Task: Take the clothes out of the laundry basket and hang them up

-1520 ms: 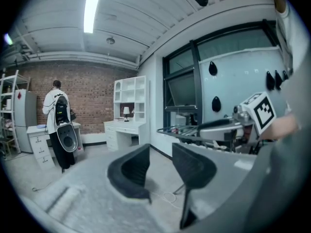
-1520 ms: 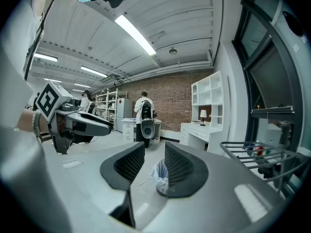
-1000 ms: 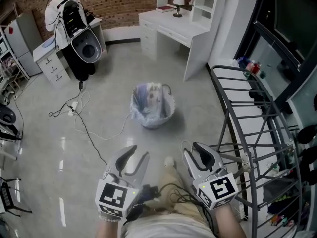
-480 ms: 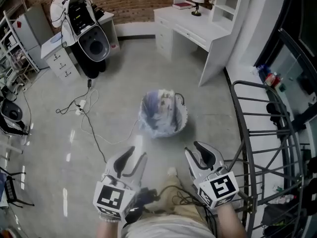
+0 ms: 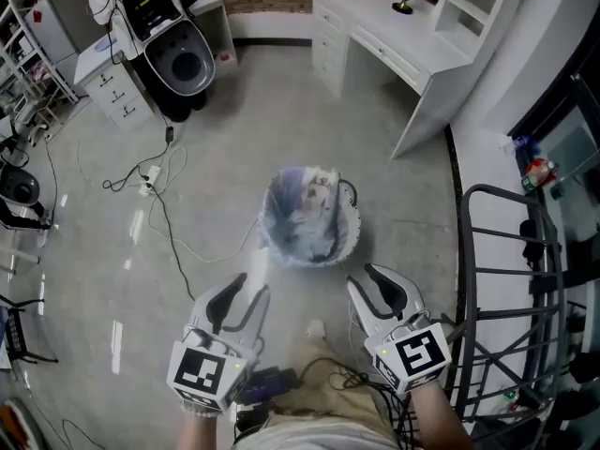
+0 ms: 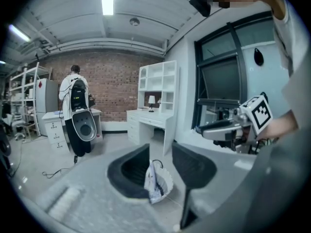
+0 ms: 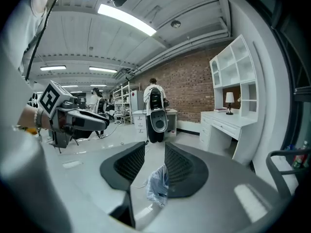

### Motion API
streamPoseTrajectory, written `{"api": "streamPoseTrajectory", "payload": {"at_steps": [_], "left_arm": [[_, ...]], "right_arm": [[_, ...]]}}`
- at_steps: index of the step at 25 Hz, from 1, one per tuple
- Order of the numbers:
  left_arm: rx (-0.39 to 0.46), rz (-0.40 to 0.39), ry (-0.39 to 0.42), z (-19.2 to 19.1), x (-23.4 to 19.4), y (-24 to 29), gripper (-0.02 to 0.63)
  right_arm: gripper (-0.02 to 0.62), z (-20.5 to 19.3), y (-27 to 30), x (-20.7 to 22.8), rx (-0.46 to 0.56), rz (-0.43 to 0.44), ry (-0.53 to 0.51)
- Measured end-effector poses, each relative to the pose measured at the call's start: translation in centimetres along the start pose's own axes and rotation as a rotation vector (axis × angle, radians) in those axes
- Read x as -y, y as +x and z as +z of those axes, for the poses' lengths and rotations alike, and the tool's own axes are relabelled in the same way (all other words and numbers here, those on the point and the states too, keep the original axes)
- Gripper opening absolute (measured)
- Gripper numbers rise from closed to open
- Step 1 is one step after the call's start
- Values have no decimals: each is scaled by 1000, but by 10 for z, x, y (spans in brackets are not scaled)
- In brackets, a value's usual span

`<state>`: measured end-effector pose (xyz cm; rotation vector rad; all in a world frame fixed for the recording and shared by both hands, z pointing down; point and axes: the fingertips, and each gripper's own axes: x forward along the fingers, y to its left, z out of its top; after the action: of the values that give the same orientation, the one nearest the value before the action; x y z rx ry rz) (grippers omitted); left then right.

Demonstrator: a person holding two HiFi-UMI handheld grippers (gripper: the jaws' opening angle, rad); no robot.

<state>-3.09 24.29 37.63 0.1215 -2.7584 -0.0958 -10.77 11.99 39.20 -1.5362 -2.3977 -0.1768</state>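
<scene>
Head view has both claws low in the frame, held side by side over the grey floor. The left claw has its jaws parted with nothing between them. The right claw is also parted, a little less widely, and also empty. Each gripper view looks along its own open jaws and shows only bare floor and the distant basket through the gap.

Just ahead of the two claws, apart from both, the white laundry basket stands upright on the open middle of the floor, well clear of its edges. Pale, bluish clothes are heaped inside it.

At the floor's right edge, beside the right claw, stands a dark metal drying rack. A black cable trails across the floor on the basket's left. Along the far edge are a white desk with shelves and a black-and-white machine beside a drawer cabinet.
</scene>
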Motion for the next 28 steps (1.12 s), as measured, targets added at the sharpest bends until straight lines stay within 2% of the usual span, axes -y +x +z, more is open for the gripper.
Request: {"api": "streamPoseTrajectory", "payload": {"at_steps": [7,10,17,22,28], "left_arm": [[-77,36,-33,-27,-35,43,146],[-79,35,-19,-37,-49,60,149],[-148,13,-53,-81,-75,96,153],[-207,-20,-107,-129,-100,133,163],[-312,-31,-170,-212,-129,181,173]], "right_arm": [[115,-19,52,20,-60,58,5],[115,-33,70,24,-88,70,-5],[115,-65,106,31,-148,77,-24],[115,-90,136,40,-185,52,-3],[115,-130,174,52,-221,22,43]]}}
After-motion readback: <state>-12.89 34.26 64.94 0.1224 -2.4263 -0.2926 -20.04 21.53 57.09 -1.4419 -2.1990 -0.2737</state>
